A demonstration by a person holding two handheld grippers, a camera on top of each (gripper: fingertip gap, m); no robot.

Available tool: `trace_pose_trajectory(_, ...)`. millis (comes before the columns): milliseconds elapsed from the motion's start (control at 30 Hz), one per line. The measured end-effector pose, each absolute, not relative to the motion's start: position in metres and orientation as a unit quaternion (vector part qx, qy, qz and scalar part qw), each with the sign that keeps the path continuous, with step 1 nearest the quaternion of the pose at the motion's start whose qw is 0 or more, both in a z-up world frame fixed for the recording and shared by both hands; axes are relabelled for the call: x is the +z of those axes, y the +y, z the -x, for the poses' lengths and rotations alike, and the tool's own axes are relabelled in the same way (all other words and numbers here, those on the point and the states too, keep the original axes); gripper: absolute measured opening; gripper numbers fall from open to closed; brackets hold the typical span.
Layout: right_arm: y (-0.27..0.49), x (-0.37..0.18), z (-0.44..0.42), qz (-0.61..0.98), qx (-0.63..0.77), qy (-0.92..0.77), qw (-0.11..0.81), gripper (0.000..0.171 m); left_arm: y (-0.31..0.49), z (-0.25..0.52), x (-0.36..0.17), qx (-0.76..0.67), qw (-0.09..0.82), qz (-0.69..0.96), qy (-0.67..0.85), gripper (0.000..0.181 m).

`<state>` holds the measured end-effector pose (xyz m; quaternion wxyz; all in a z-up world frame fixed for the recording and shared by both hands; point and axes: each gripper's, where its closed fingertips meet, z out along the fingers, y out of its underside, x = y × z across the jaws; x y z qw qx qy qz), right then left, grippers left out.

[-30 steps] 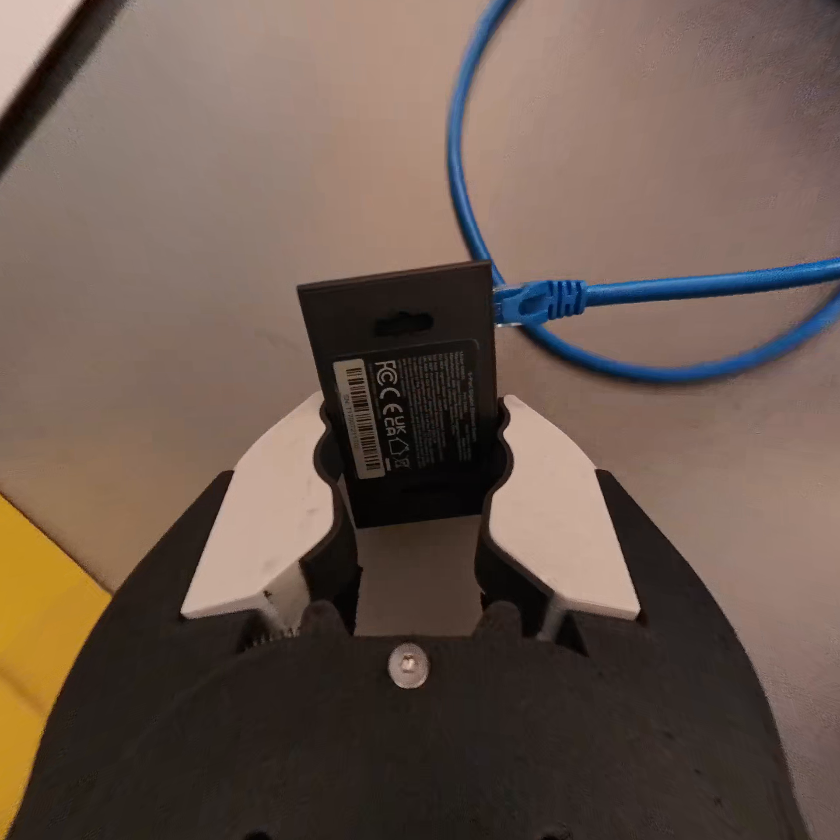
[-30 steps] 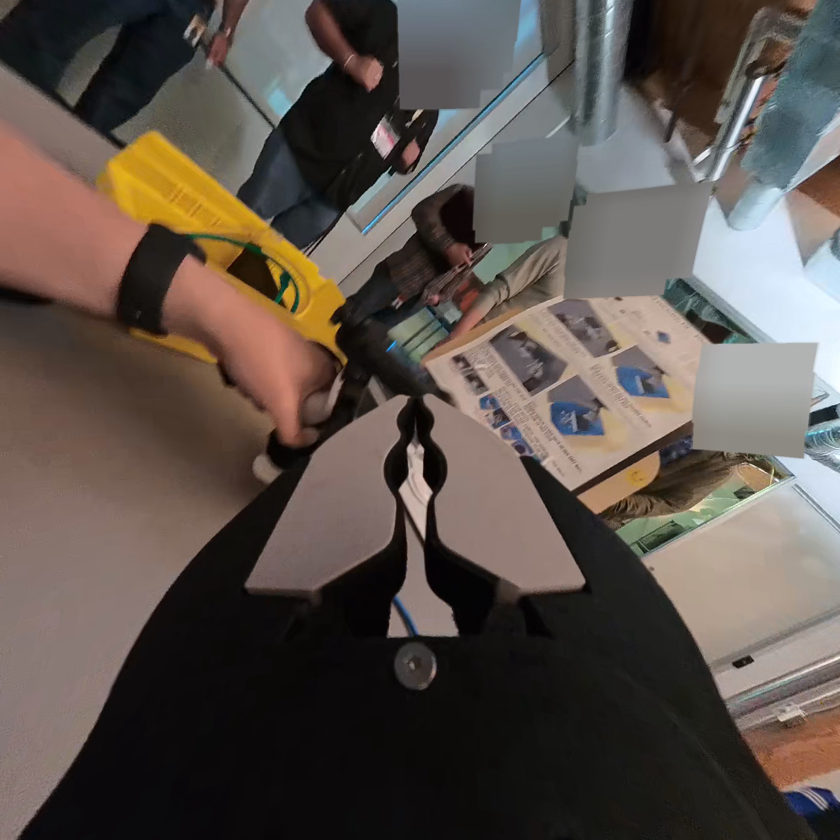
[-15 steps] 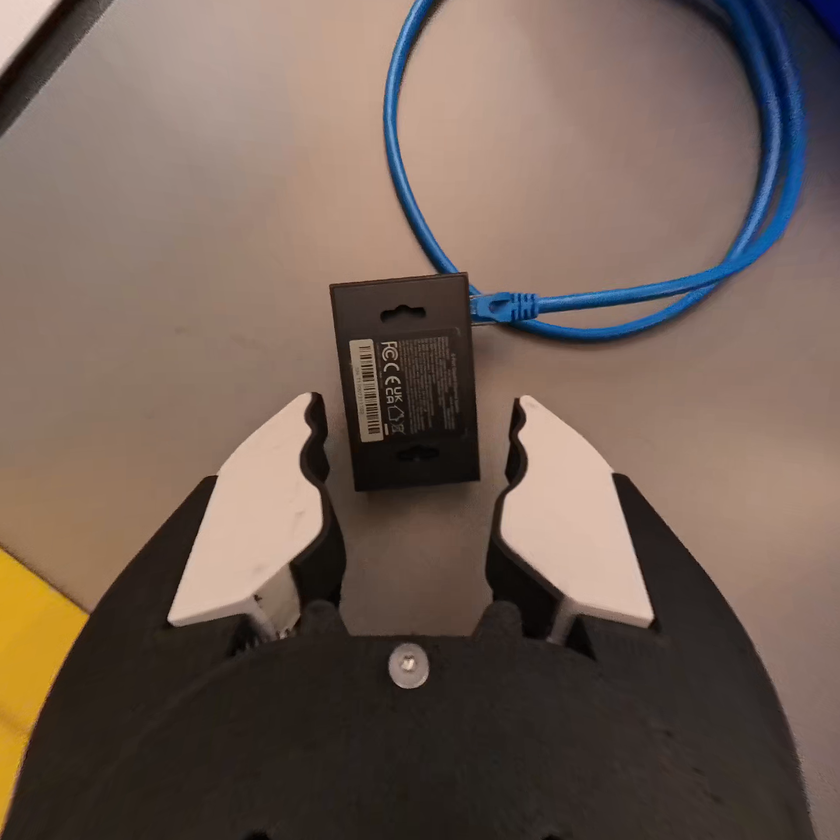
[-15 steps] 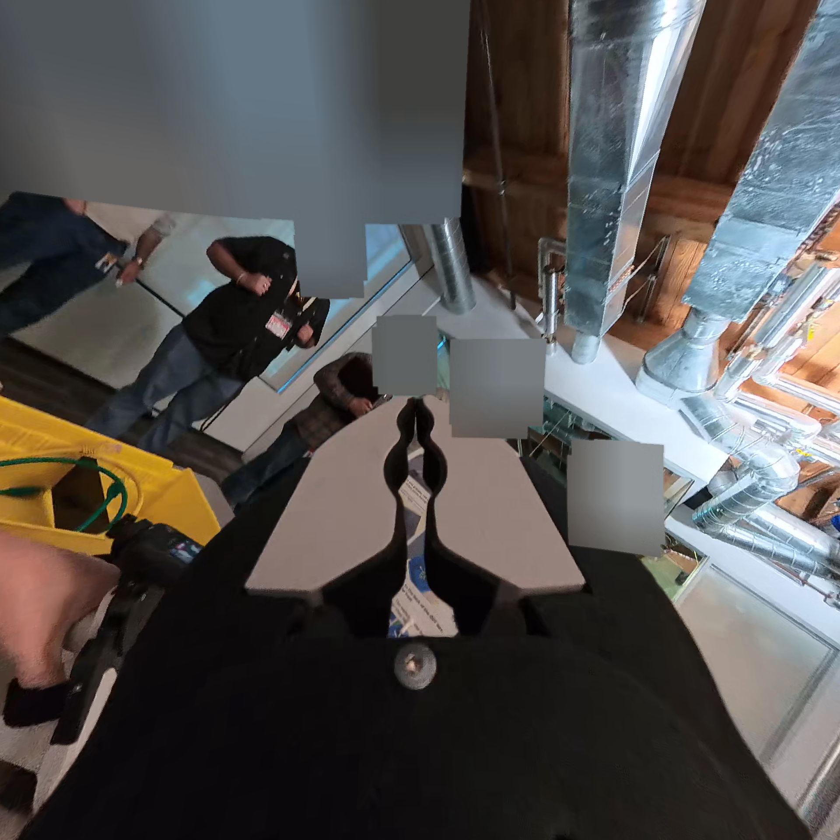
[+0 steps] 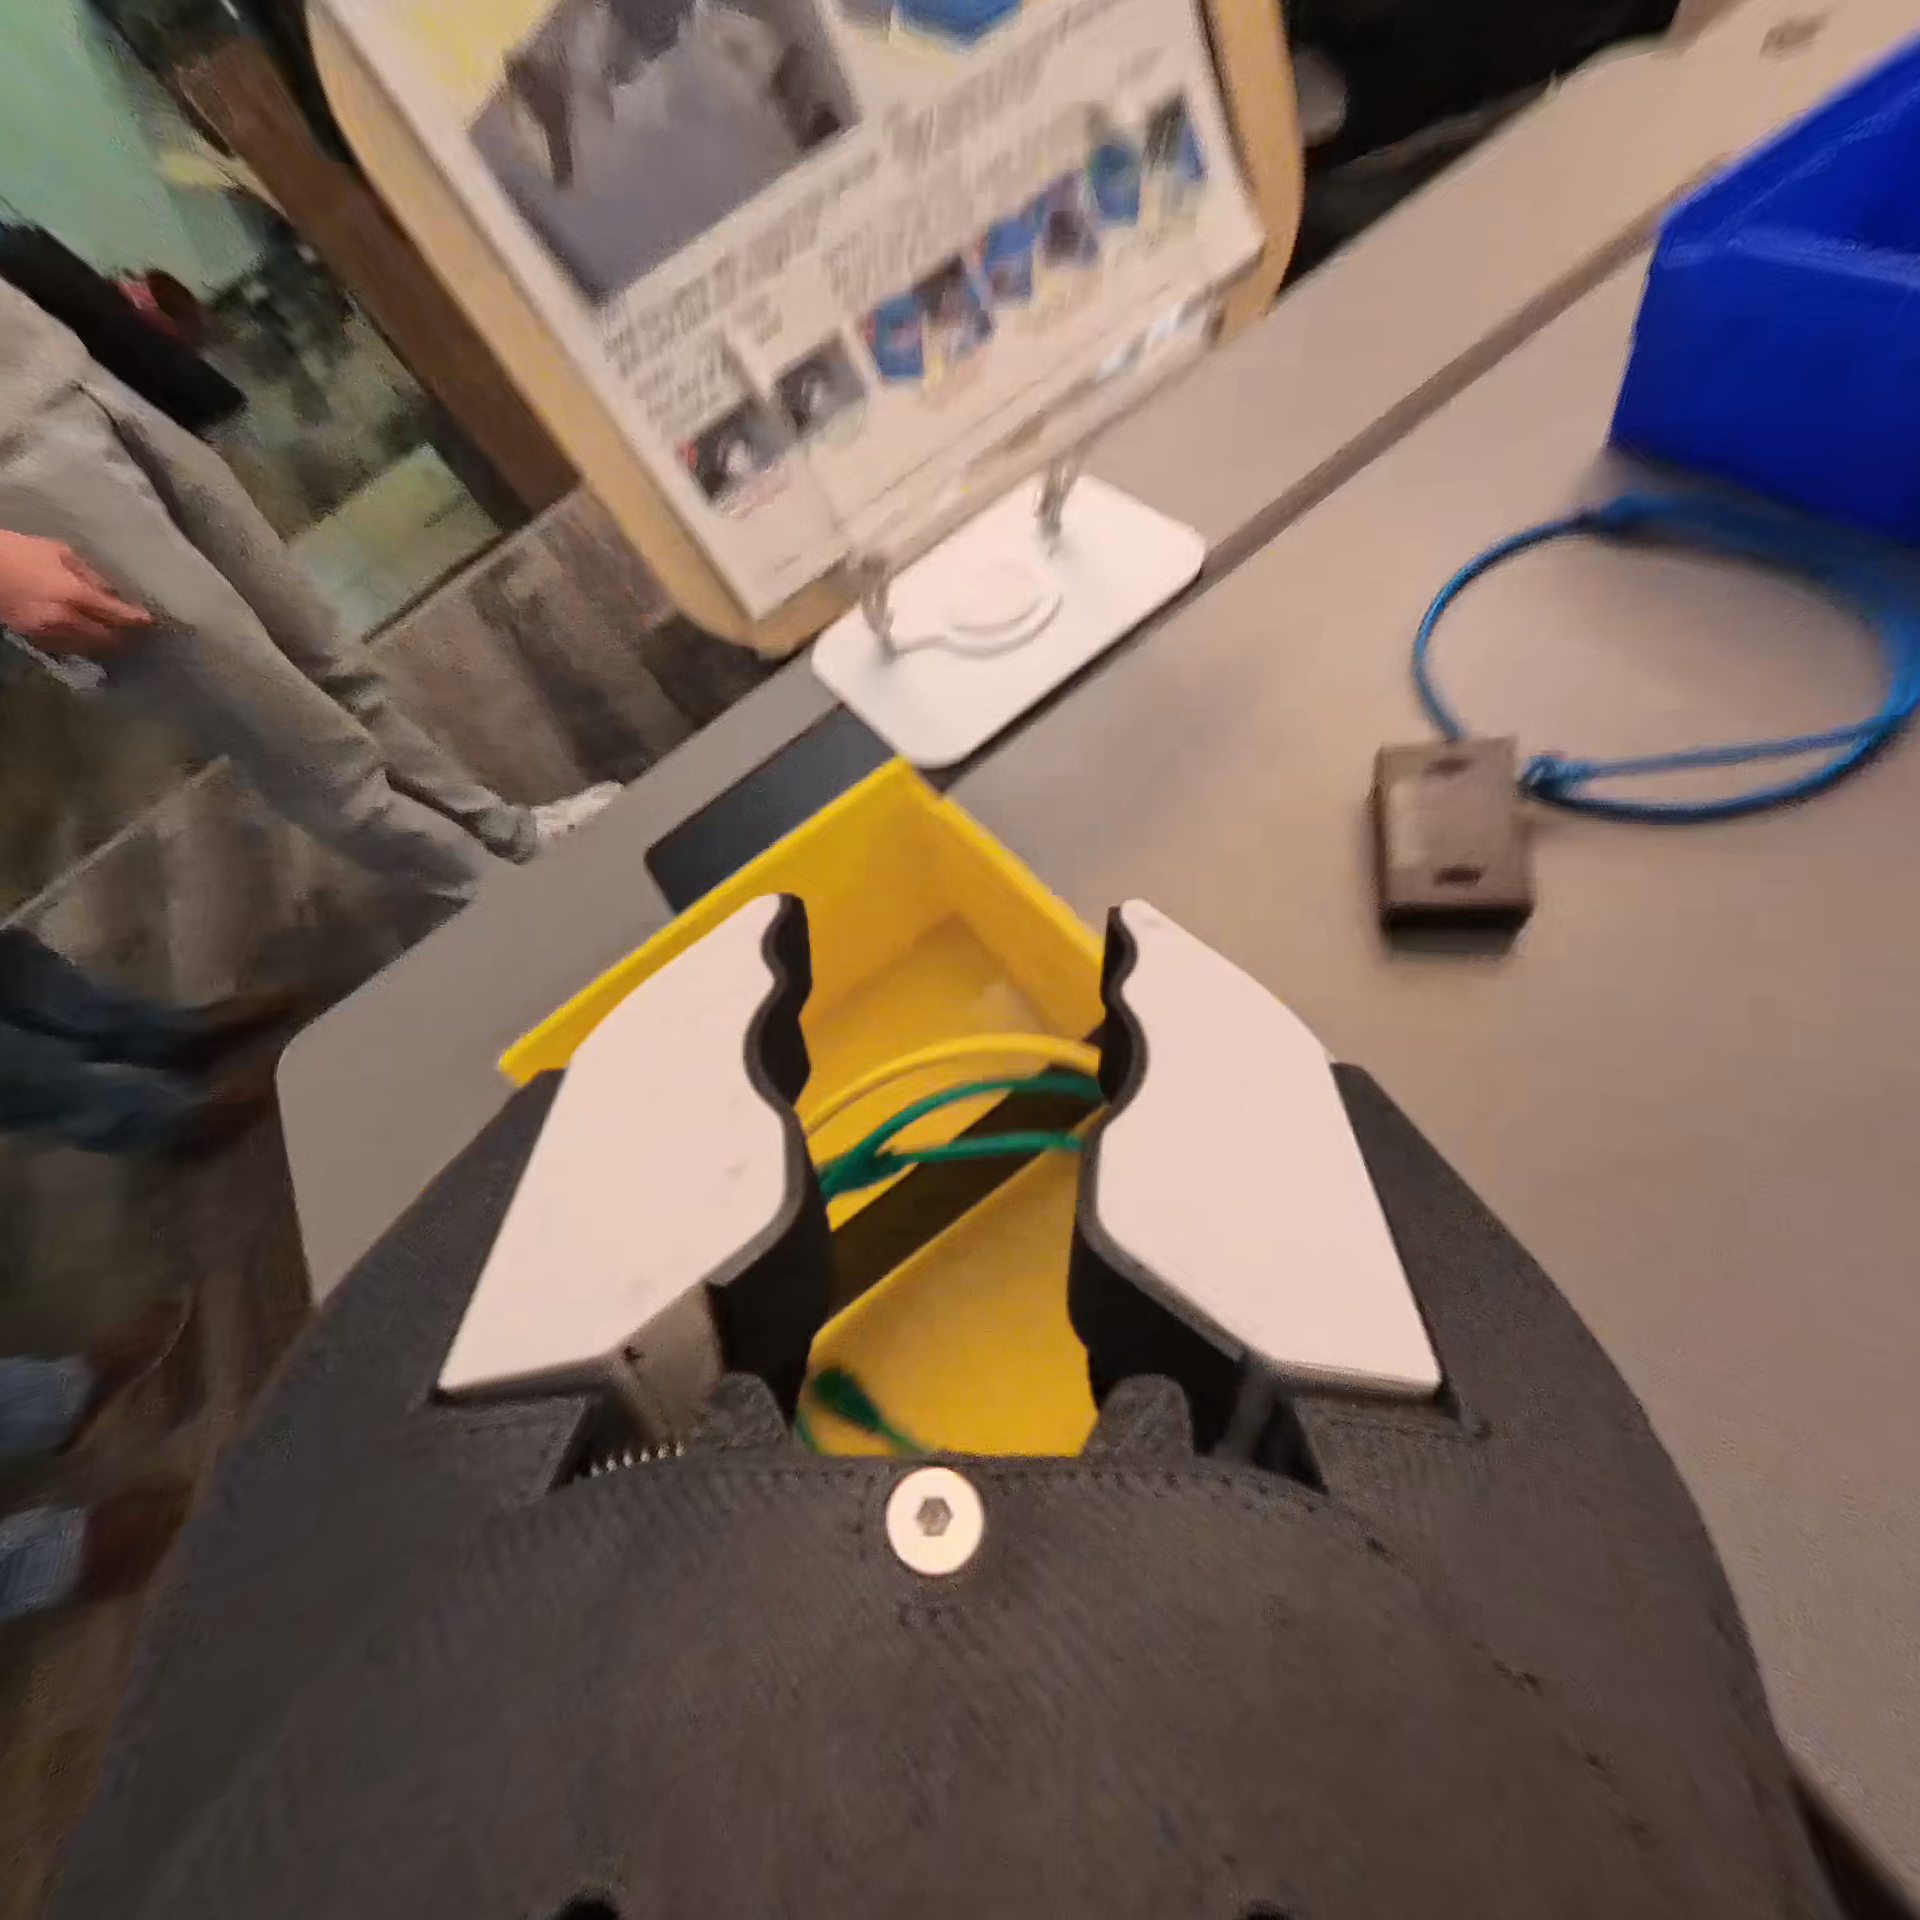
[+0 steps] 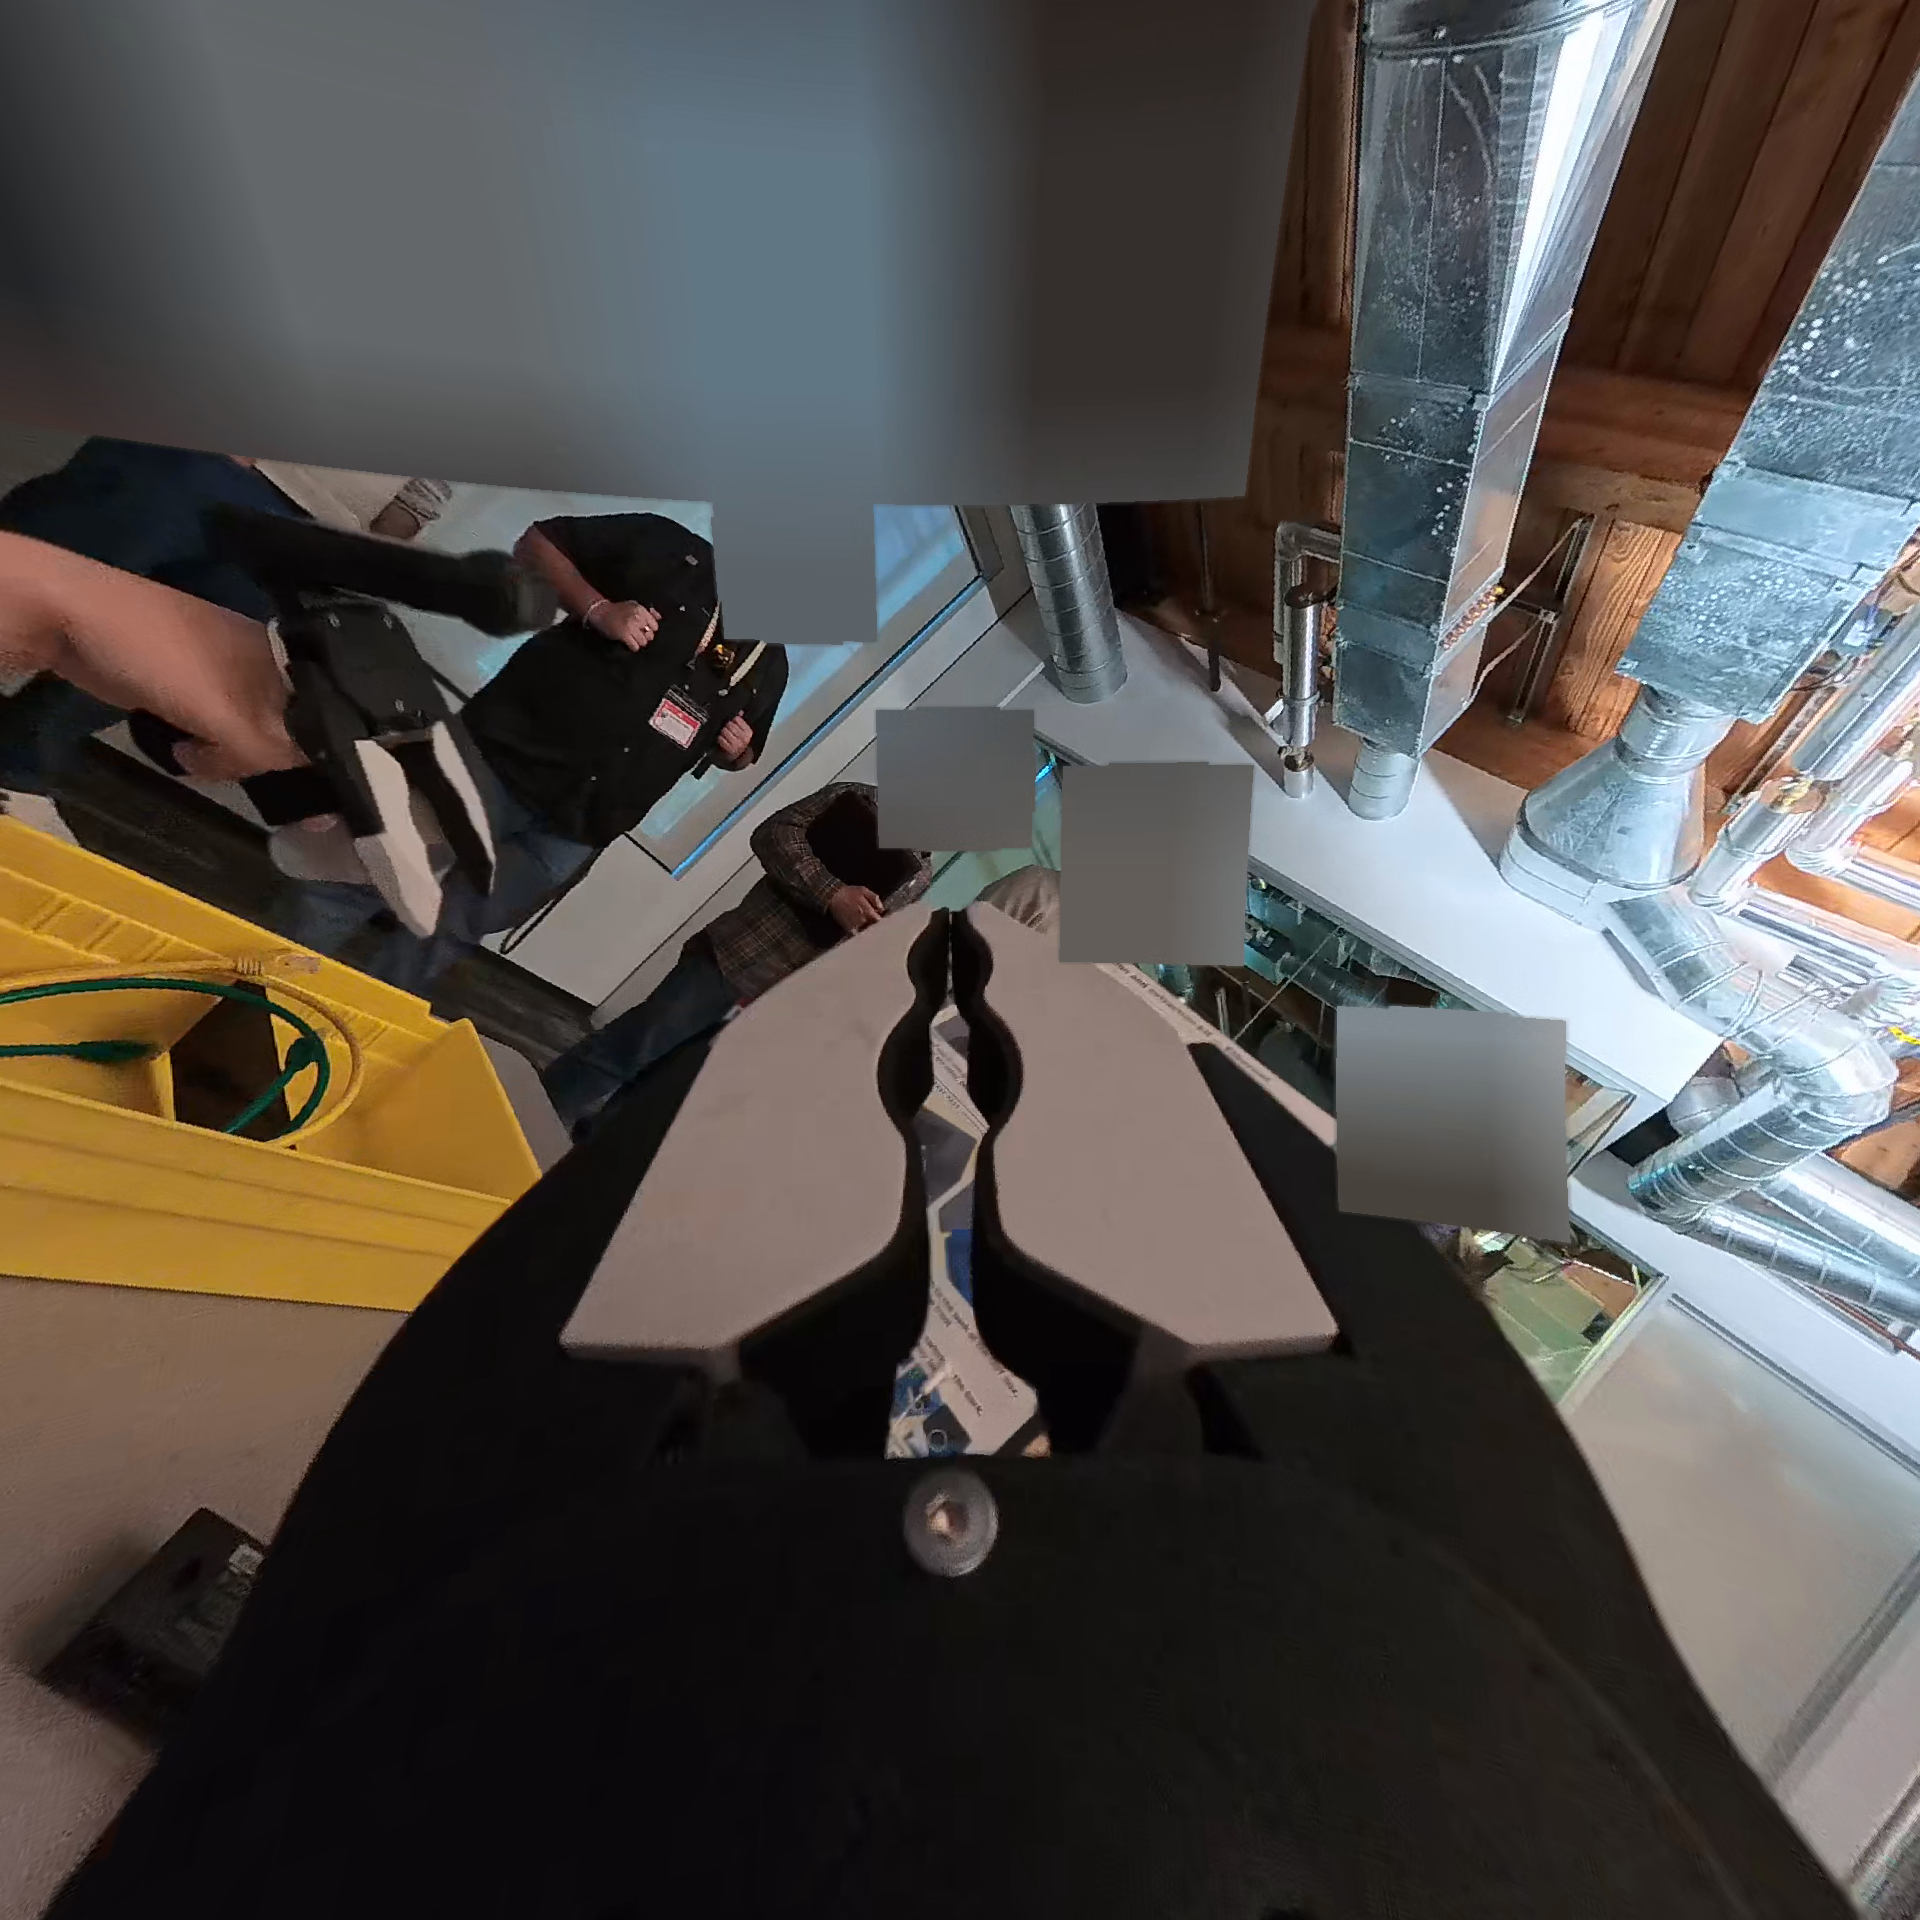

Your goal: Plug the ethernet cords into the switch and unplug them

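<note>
Grey counter (image 5: pixel 1195 852) carries yellow bin (image 5: pixel 925 883), black switch (image 5: pixel 1452 842) lying flat, blue cable (image 5: pixel 1662 774) looped beside it, seemingly plugged in; blue bin (image 5: pixel 1787 322) and white sign stand base (image 5: pixel 1008 613) farther back.

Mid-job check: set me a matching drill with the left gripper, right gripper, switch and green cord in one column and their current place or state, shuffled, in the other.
Things:
1. left gripper
2. right gripper
3. switch
4. green cord

States:
A. lying in the yellow bin
B. fingers shut, holding nothing, aimed up at the room
C. on the grey table, blue cable at its side
D. fingers open, over the yellow bin

Pairs: 1-D, 2-B, 3-C, 4-A
</note>
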<state>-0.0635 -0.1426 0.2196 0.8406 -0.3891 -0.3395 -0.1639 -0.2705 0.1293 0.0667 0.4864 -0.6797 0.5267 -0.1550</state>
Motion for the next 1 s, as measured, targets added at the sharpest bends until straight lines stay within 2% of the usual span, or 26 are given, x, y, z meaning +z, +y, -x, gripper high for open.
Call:
trace_pose_trajectory(133,-0.129,0.213,0.060,0.404,-0.155,-0.338,0.836,0.001,0.173,0.301,0.023,-0.105,0.436,0.695,0.562,0.043)
trace_pose_trajectory(367,-0.113,0.201,0.055,0.432,-0.155,-0.342,0.820,0.002,0.192,0.309,-0.022,-0.110,0.356,0.696,0.613,0.040)
trace_pose_trajectory(567,-0.105,0.196,0.054,0.440,-0.150,-0.343,0.817,0.002,0.193,0.321,-0.041,0.025,0.384,0.657,0.648,0.046)
trace_pose_trajectory(667,-0.100,0.192,0.055,0.446,-0.151,-0.347,0.811,0.002,0.186,0.316,-0.043,0.032,0.413,0.636,0.651,0.033)
trace_pose_trajectory(867,-0.095,0.186,0.061,0.454,-0.152,-0.358,0.802,0.002,0.197,0.326,-0.067,0.082,0.378,0.650,0.655,0.031)
trace_pose_trajectory(1000,-0.094,0.185,0.061,0.457,-0.152,-0.360,0.800,0.002,0.201,0.324,-0.073,0.079,0.379,0.650,0.654,0.019)
